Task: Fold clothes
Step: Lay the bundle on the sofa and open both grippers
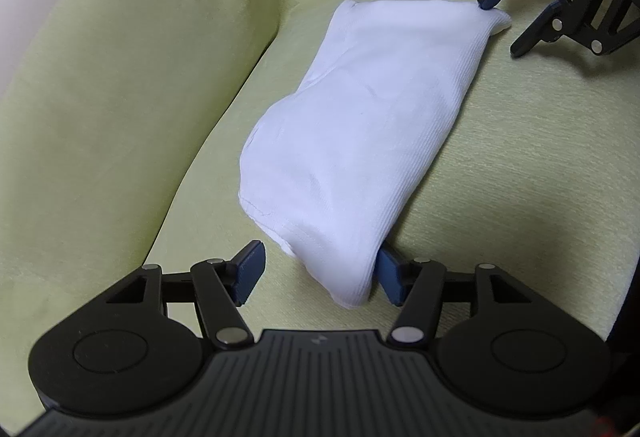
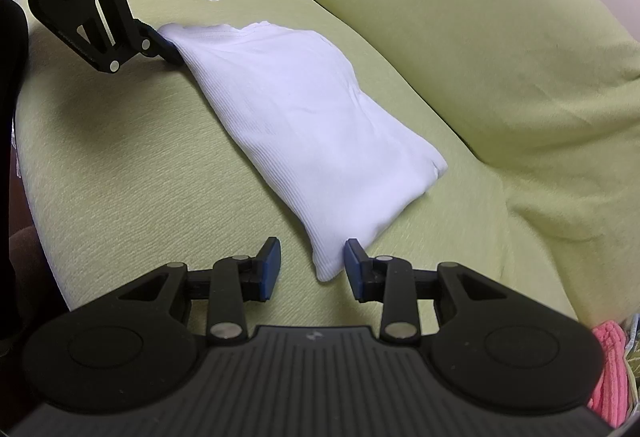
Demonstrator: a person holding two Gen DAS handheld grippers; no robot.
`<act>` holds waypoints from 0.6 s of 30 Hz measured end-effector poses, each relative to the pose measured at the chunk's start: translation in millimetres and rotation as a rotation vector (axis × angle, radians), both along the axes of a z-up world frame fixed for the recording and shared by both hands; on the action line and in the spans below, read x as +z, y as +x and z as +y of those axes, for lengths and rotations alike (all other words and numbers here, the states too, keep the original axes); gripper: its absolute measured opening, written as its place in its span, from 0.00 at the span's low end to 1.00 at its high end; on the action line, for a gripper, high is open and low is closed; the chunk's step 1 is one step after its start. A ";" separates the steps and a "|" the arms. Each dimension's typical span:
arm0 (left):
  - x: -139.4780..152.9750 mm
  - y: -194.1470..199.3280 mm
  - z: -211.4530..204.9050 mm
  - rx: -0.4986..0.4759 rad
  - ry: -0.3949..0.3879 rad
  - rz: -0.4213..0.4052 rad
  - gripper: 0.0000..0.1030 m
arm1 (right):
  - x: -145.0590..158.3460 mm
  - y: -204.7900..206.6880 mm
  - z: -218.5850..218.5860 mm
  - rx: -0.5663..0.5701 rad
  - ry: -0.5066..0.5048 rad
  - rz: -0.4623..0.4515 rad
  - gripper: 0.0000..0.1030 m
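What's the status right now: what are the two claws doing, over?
Both open: left gripper and right gripper, one at each end of the folded white garment. Garment lies on the green cushion. Nothing in the way.

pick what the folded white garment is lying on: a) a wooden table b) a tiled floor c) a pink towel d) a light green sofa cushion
D: the folded white garment lies flat on the light green sofa cushion, with the open left gripper and open right gripper at its opposite ends.

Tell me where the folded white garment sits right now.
The white garment lies on the green sofa seat, stretched between the open left gripper and right gripper, beside the back cushion.
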State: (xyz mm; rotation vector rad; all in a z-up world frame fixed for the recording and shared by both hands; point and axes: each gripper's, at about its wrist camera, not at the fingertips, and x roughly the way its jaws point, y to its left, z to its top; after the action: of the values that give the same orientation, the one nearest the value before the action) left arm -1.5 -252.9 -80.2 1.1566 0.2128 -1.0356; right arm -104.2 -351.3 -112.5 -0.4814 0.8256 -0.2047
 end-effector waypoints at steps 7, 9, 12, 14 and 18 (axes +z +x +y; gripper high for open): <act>-1.1 4.9 -4.2 -0.006 0.008 -0.004 0.61 | 0.7 0.0 -0.7 0.001 0.004 0.000 0.29; -0.9 4.8 -4.4 -0.006 0.010 -0.004 0.61 | 0.8 0.2 -0.9 0.000 0.006 0.000 0.29; -1.0 4.8 -5.0 -0.007 0.012 -0.005 0.61 | 0.9 0.6 -0.9 -0.002 0.010 -0.002 0.29; -1.4 4.6 -5.5 -0.007 0.012 -0.004 0.61 | 0.9 1.0 -0.8 -0.001 0.009 -0.001 0.29; -1.7 4.1 -6.7 -0.007 0.013 -0.005 0.61 | 0.9 1.8 -0.7 0.000 0.009 0.001 0.29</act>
State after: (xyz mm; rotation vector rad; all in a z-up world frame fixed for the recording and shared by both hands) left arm 2.6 -259.6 -81.9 1.1721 0.2120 -1.0385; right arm -102.3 -352.0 -111.6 -0.4732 0.8269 -0.2009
